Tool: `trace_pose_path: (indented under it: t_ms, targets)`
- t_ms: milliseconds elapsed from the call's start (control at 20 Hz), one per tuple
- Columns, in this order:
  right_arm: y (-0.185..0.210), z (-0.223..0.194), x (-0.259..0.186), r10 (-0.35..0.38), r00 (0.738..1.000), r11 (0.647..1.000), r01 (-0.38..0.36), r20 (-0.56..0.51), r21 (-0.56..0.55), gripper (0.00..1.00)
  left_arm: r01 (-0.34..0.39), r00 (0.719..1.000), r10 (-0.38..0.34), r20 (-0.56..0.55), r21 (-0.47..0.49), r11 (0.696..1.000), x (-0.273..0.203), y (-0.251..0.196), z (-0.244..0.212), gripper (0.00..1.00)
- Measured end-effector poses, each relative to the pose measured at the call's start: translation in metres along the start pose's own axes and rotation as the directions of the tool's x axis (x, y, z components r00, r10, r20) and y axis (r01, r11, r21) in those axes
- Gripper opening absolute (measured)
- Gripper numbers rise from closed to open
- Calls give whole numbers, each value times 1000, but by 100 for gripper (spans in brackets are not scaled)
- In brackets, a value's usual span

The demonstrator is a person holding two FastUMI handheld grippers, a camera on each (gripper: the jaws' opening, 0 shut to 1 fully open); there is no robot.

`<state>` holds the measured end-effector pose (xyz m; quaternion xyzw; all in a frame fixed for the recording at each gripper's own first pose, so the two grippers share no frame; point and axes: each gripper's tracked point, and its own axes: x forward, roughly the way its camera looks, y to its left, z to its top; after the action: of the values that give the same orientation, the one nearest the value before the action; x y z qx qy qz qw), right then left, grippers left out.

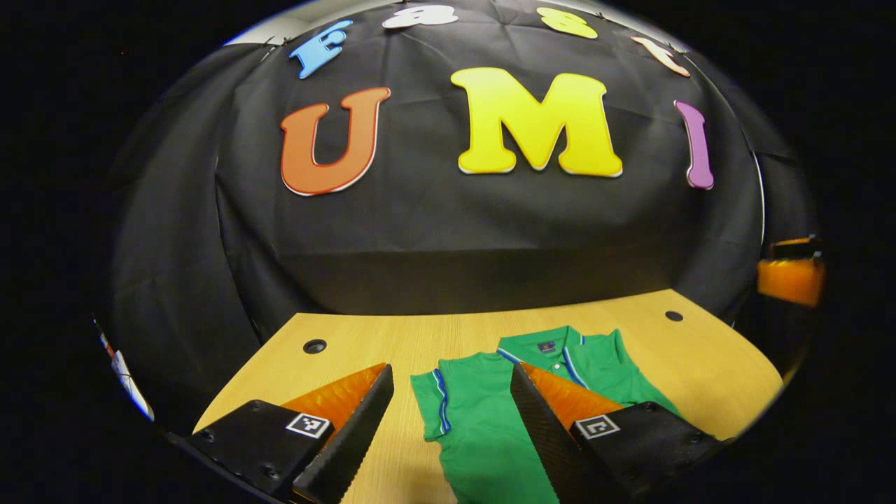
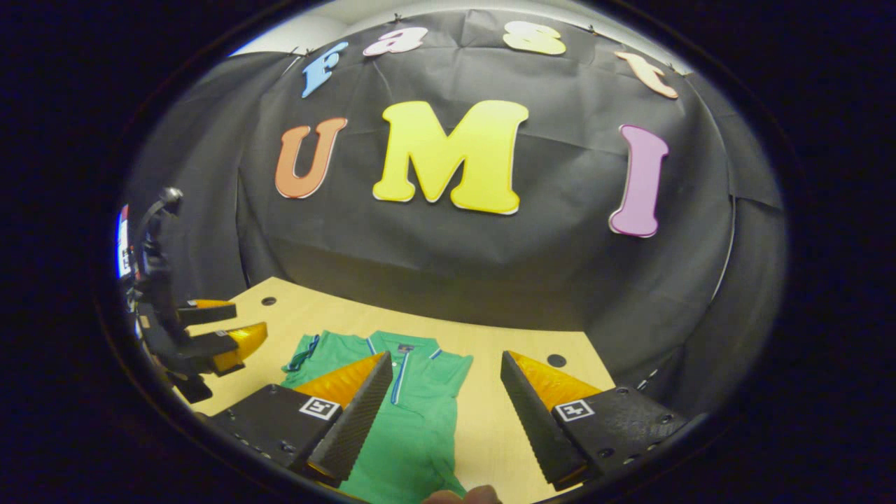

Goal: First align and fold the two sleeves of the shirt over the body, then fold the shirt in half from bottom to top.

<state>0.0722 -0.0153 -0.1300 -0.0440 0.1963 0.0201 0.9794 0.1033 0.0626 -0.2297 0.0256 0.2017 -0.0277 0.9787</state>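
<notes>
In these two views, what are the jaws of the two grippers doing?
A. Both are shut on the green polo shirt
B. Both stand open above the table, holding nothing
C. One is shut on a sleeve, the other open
B: the left gripper and the right gripper each show a wide gap between the jaws, and the green polo shirt lies flat on the light wooden table, ungrasped.

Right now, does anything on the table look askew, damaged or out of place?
Nothing stands out. The green polo shirt lies flat on the wooden table, collar toward the wall, with both sleeves apparently folded in. Both jaws are open above it.
</notes>
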Motion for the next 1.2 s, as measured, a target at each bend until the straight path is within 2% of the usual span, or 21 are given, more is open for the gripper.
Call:
trace_pose_path:
  t_ms: [100,350,500,850,900,1050,1150,1200]
  targets:
    - [-13,-2,-18,-38,999,999,38,6,15,95,3,999,-2,-33,32,999,27,3,-17,100]
    - [-41,-26,-47,-109,993,994,109,-46,3,95,8,993,-4,-116,33,999,75,8,-60,100]
    - [-51,-38,-55,-147,986,988,149,-82,28,95,23,990,-16,-142,50,998,94,10,-77,100]
    - [-67,-71,-59,-185,967,981,191,-173,19,96,25,975,-9,-223,71,997,118,16,-115,100]
    - [-69,-70,-58,-189,967,980,196,-174,28,95,26,972,-9,-237,69,997,118,17,-119,89]
    - [-72,-71,-56,-190,965,979,200,-179,38,95,51,969,-37,-246,52,997,120,12,-122,77]
    - [-72,-72,-54,-182,966,981,192,-183,37,95,45,967,-34,-253,39,998,122,12,-124,64]
    - [-71,-73,-54,-179,967,981,189,-183,40,97,28,967,-19,-253,34,999,123,15,-123,45]
